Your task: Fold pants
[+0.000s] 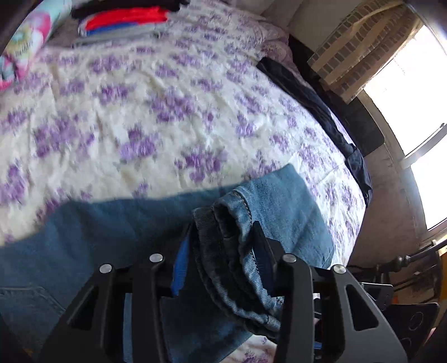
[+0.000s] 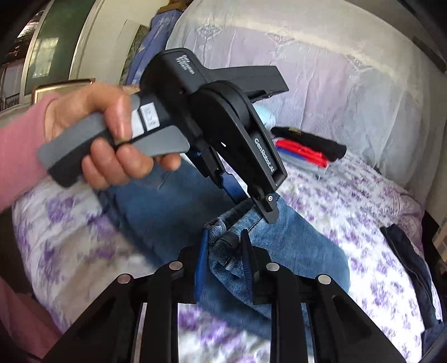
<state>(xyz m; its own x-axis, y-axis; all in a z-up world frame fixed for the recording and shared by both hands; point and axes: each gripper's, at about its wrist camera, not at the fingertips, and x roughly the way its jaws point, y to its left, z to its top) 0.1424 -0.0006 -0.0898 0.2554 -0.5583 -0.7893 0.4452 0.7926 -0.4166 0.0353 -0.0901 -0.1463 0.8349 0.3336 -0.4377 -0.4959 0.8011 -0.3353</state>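
Observation:
Blue jeans [image 1: 111,223] lie spread across the bed's floral quilt [image 1: 139,111]. In the left wrist view my left gripper [image 1: 223,237] is shut on a bunched, stitched hem of the jeans, which fills the gap between its fingers. In the right wrist view my right gripper [image 2: 225,245] is shut on another thick fold of the jeans [image 2: 173,206], with denim pressed between the blue pad and the black finger. Just beyond it, the left gripper [image 2: 252,208] points down onto the same raised denim edge, held by a hand [image 2: 111,134] in a pink sleeve.
A stack of folded clothes [image 1: 123,19], red, blue, grey and black, sits at the head of the bed [image 2: 304,150]. A dark garment [image 1: 315,106] lies along the bed's right edge [image 2: 413,265]. White pillows [image 2: 335,83] stand behind. A bright window [image 1: 413,97] is to the right.

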